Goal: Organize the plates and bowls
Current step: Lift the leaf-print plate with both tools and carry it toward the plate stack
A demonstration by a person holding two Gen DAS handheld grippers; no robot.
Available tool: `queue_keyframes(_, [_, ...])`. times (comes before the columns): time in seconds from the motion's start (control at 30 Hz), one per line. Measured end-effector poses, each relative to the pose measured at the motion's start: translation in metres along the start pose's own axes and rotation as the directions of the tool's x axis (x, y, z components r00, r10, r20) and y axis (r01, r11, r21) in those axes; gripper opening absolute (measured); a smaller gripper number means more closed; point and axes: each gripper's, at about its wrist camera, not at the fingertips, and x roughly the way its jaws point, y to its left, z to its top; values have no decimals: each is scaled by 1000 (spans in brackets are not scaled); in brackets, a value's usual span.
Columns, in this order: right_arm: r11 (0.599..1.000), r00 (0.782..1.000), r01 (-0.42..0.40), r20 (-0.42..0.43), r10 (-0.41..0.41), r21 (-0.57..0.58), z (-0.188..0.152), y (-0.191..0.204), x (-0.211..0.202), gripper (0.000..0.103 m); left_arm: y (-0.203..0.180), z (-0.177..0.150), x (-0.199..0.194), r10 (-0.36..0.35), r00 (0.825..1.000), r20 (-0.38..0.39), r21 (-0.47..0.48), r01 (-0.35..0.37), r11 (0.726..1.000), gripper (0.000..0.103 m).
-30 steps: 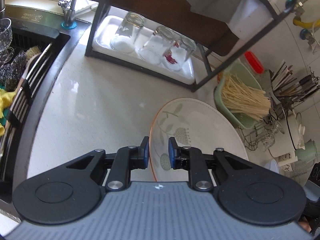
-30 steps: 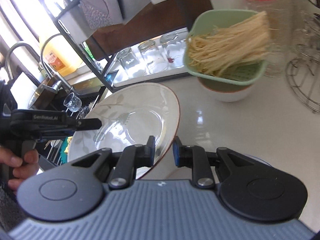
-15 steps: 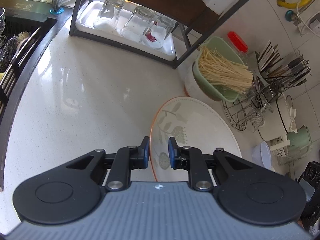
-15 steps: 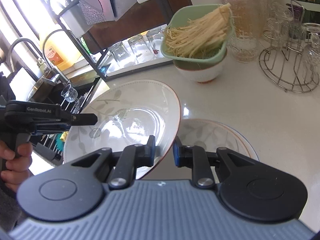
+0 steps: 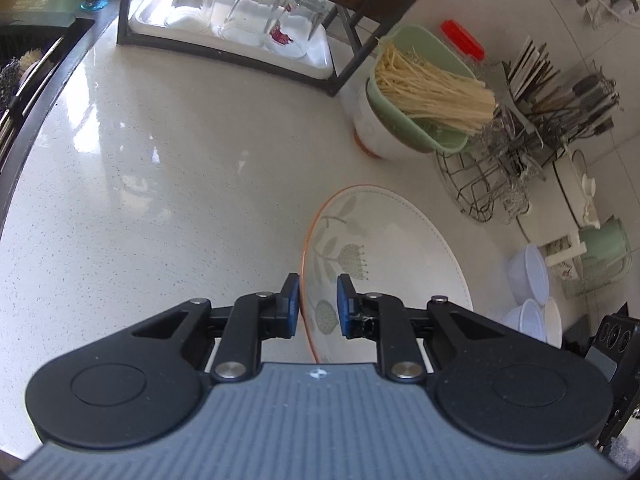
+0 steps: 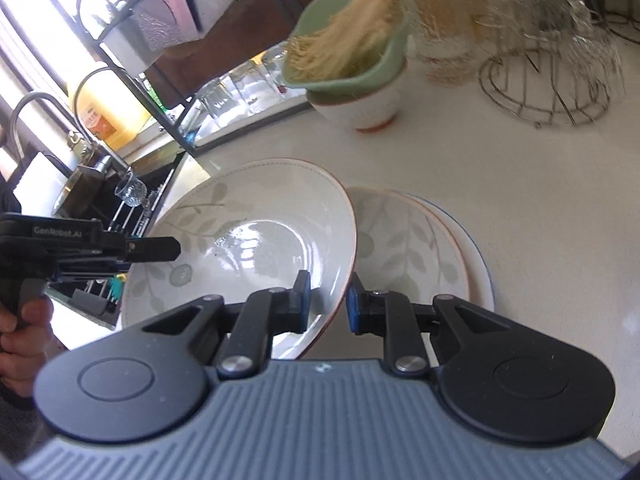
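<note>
1. Left wrist view: left claw (image 5: pixel 318 300) clenched on the rim of the leaf-patterned plate (image 5: pixel 384 248), held tilted above the speckled white worktop (image 5: pixel 168 168). Green basket of noodles (image 5: pixel 424 92) and a wire rack (image 5: pixel 492 176) stand beyond.
2. Right wrist view: right claw (image 6: pixel 327 300) grips the same plate's opposite rim; plate stack (image 6: pixel 420 248) lies just beside. Best lowered level and centred onto the stack, both claws releasing together.

Speckled white countertop (image 5: pixel 168 184): stacked plates (image 6: pixel 432 248), bowl (image 5: pixel 374 136), wire rack (image 5: pixel 492 184).
</note>
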Motion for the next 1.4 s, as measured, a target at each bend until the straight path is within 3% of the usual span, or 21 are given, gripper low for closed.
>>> queue_keyframes(0.63, [1000,999,11,42,-12,16,-16,-18,5,25,-19,-5,10,57,998,-34,18,-56,998,22])
queue_keyframes(0.87, [997,995,56,84,-51,-58,-18,-16,4,25,-25,-13,19,94,993,-68,12,-94,996,22])
queue_keyframes(1.3, [983,992,125,38,-121,-131,-8,-18,-5,23,-36,-22,22,134,989,-64,-37,-136,990,23])
queue_keyframes(1.4, [989,993,120,22,-118,-86,-4,-24,-7,19,-40,-24,24,152,986,-63,-27,-154,988,23])
